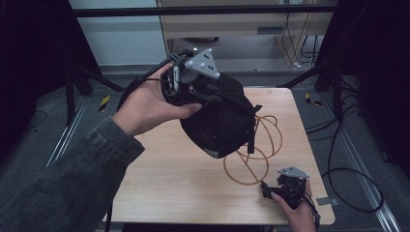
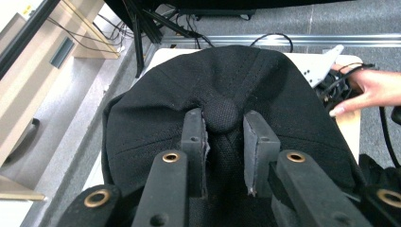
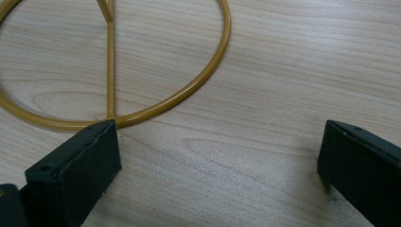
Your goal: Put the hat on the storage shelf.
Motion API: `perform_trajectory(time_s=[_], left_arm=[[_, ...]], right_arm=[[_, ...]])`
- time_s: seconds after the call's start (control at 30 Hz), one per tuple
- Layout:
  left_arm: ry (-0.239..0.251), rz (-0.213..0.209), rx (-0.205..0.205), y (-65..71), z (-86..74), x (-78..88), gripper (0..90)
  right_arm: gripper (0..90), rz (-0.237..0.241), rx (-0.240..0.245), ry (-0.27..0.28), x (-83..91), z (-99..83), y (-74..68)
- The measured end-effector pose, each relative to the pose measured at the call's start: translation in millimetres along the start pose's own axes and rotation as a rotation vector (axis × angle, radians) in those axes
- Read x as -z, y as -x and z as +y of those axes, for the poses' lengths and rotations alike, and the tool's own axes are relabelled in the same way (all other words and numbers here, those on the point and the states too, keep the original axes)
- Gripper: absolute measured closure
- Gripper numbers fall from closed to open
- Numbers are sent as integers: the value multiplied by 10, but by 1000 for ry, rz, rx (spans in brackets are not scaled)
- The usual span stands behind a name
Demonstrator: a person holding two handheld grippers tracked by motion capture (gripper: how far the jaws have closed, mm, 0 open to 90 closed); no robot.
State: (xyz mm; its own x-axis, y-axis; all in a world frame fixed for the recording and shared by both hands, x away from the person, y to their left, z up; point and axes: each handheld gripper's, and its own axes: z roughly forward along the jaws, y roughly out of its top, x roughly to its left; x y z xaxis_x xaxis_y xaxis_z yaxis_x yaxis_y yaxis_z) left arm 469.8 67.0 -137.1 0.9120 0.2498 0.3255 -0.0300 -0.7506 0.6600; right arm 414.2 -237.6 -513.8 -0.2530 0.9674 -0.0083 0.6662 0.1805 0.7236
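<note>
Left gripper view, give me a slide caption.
Left gripper pinching the crown of a black cap just below its top button.

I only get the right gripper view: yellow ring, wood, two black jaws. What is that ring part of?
Observer: A yellow wire stand on the wooden table; the ring is its base.
Operator: Is my tool holding it?
Observer: No. The right tool sits open beside the base ring, near the table's front edge.
Operator: What is the other hand doing?
Observer: The left tool pinches the top of a black cap, just behind its button.
Operator: Where is the cap?
Observer: It is held up over the stand, covering the stand's upper part.
</note>
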Motion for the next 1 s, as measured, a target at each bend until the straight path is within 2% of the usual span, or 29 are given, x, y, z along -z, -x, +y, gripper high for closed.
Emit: perform_trajectory(time_s=[0.33,0.5,0.73,0.77,0.9,1.0], left_arm=[[9,8,6,-14,119,-135,730],[22,3,-1,7,235,-262,729],[17,2,-6,-21,355,-532,728],[17,2,-6,-21,355,-532,728],[11,-18,0,-52,376,-764,728],[4,-29,-8,-48,402,-857,728]], right_arm=[[4,2,-1,0,1,0,0],[4,0,0,0,0,0,0],[4,2,0,0,1,0,1],[4,-1,0,0,0,0,0],[4,-1,1,1,-1,1,1],[4,1,0,0,0,1,0]])
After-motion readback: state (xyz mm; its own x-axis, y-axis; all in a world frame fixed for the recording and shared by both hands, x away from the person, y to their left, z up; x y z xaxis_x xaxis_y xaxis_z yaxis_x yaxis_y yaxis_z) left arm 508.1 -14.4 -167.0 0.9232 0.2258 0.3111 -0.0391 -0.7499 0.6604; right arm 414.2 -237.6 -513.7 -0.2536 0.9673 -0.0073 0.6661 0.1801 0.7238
